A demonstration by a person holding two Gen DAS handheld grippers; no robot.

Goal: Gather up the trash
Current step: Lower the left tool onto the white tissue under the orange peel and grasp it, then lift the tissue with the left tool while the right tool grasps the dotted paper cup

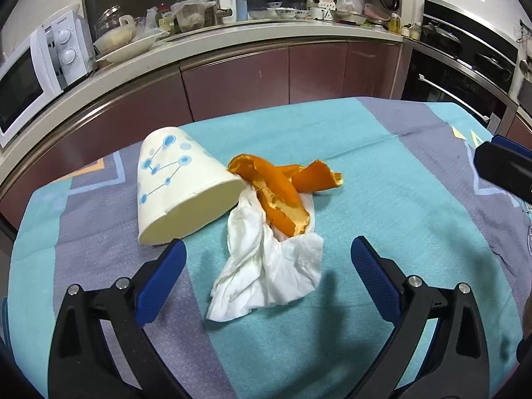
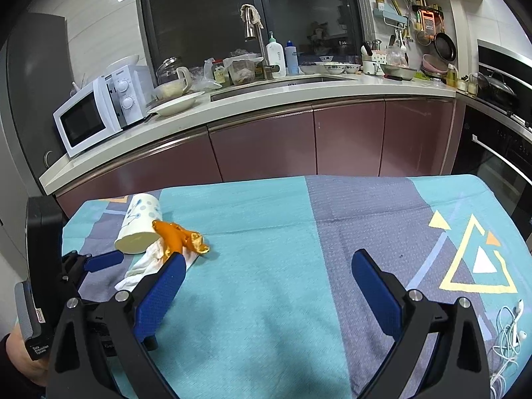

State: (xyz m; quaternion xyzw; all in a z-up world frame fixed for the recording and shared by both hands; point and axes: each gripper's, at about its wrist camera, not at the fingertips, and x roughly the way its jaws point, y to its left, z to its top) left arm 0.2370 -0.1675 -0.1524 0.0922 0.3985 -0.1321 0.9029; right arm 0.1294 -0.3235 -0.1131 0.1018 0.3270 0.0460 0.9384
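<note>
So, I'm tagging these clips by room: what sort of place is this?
A home kitchen, most likely: a microwave on the counter, a sink faucet, and a built-in oven beside the cloth-covered table.

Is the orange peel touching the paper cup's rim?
Touching. In the left wrist view the orange peel butts against the rim of the tipped paper cup at its upper right edge, with no cloth visible between them.

Left gripper (image 1: 268, 259): jaws spread wide, nothing between blue pads (image 1: 163, 282), low over table near left edge. Right gripper (image 2: 267, 269): jaws likewise wide apart, empty, hovering over table middle, right of left gripper.
</note>
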